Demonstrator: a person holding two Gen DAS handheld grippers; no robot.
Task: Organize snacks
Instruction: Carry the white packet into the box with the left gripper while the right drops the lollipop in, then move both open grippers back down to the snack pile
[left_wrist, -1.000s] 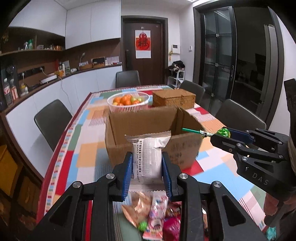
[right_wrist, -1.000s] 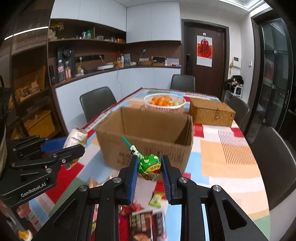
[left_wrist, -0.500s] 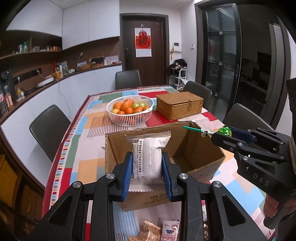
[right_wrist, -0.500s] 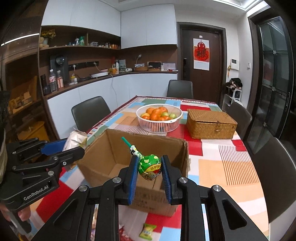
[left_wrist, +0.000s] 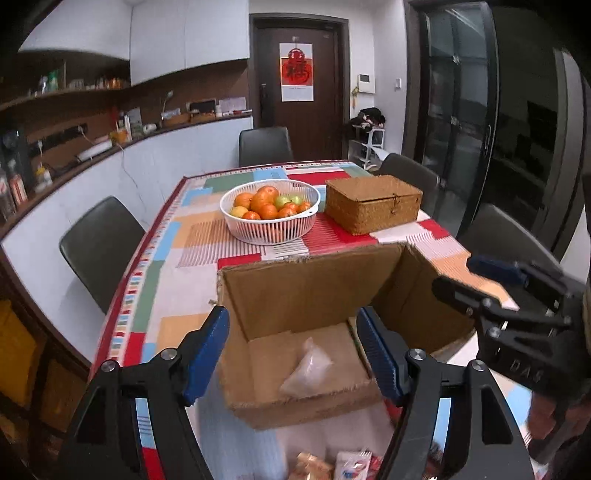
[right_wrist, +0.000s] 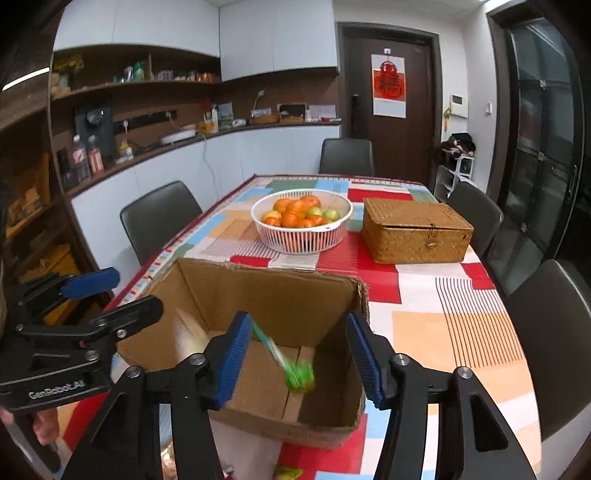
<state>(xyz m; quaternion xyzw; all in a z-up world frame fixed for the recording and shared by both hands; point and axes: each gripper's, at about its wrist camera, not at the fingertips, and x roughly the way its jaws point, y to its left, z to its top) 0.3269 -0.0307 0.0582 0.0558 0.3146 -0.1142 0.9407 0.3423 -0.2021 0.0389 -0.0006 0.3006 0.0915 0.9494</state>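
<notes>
An open cardboard box (left_wrist: 295, 288) (right_wrist: 266, 291) stands on the patchwork tablecloth just ahead of both grippers. My left gripper (left_wrist: 291, 343) hovers over its near edge, jaws opening, with nothing pressed between the pads. A white snack packet (left_wrist: 308, 369) is blurred, low inside the box. My right gripper (right_wrist: 298, 354) is also opening above the box. A green lollipop (right_wrist: 297, 376) with a striped stick is blurred below it, free of the pads. Each view catches the other gripper at its side: the right gripper (left_wrist: 454, 275) and the left gripper (right_wrist: 136, 291).
Beyond the box sit a white basket of oranges (left_wrist: 269, 230) (right_wrist: 301, 242) and a lidded wicker box (left_wrist: 373, 208) (right_wrist: 415, 236). Loose snack packets (left_wrist: 332, 465) lie at the near table edge. Dark chairs (right_wrist: 159, 218) ring the table.
Both grippers moved forward over the box and opened. The white packet left the left gripper and the green lollipop left the right one; both are dropping into the box.
</notes>
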